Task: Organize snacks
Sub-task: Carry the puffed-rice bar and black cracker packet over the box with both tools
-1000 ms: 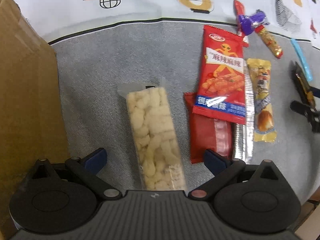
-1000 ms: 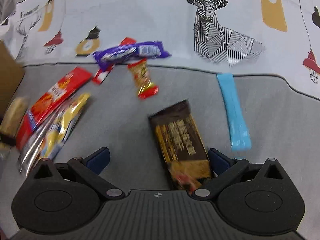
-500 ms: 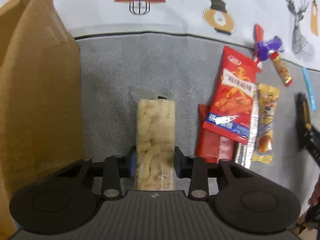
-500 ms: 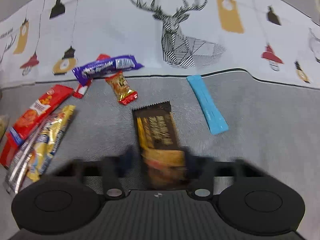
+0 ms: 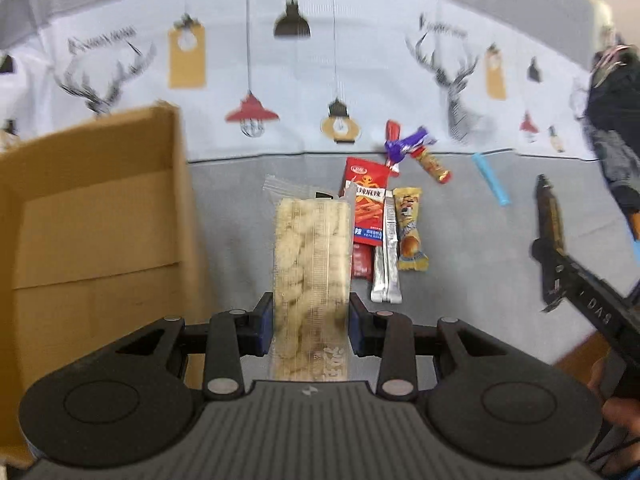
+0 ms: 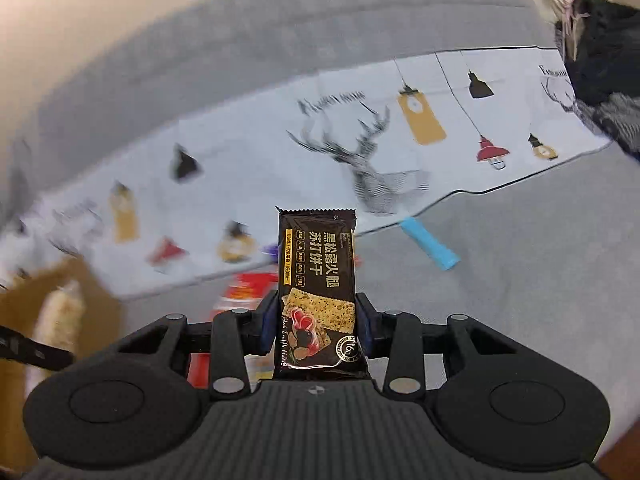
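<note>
Snacks mostly wait on the cloth [image 5: 256, 216]: my left gripper [image 5: 310, 326] clamps the puffs [image 5: 310, 264], my right [image 6: 316, 328] the cracker pack [image 6: 316, 280], box [image 5: 92, 216] seemingly unfilled.

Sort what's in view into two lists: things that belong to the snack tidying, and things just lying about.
Belongs to the job:
- clear puffed-snack pack, held in the left gripper
- dark cracker pack, held in the right gripper
- cardboard box
- red spicy-snack bag
- yellow packet
- blue stick

Just lying about:
- deer-and-lamp printed cloth
</note>
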The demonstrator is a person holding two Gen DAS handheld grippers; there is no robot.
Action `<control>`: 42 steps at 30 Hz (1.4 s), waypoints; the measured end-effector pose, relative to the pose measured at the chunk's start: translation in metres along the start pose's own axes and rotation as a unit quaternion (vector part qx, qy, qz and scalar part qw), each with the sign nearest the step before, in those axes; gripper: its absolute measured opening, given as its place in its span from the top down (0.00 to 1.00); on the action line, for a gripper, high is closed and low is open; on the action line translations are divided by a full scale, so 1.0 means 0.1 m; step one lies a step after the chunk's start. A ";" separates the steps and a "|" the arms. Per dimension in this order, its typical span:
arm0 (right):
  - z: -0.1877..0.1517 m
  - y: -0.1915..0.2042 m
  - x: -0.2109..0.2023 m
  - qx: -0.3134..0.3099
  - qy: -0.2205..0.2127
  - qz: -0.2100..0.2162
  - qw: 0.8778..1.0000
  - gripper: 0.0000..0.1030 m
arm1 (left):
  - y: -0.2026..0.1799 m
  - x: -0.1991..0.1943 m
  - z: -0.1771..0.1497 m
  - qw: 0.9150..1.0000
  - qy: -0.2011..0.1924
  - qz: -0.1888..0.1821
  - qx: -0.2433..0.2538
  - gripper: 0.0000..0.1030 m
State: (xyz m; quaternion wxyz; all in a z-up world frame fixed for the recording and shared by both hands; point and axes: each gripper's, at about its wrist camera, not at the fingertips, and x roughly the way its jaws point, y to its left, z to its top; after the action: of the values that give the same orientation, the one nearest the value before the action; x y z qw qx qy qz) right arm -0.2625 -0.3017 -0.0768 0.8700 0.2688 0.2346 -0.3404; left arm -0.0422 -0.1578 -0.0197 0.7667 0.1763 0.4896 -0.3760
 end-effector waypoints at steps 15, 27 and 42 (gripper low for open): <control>-1.28 1.61 -1.38 -0.065 0.077 0.159 0.982 0.60 | 1.12 -1.30 -1.84 0.994 -0.022 0.088 -0.060 0.61; -1.38 1.97 -1.81 -0.122 0.049 0.132 0.982 0.60 | 1.39 -1.64 -2.21 0.992 -0.071 0.057 -0.081 0.61; -1.41 2.14 -1.91 -0.150 0.045 0.124 0.980 0.60 | 1.47 -1.75 -2.29 0.990 -0.091 0.043 -0.095 0.61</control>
State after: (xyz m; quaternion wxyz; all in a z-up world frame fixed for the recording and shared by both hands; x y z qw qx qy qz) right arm -0.2658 0.0093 -0.0033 0.9245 0.1772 0.2867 -0.1780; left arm -0.1149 0.1555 0.0153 0.8367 0.0888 0.4431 -0.3093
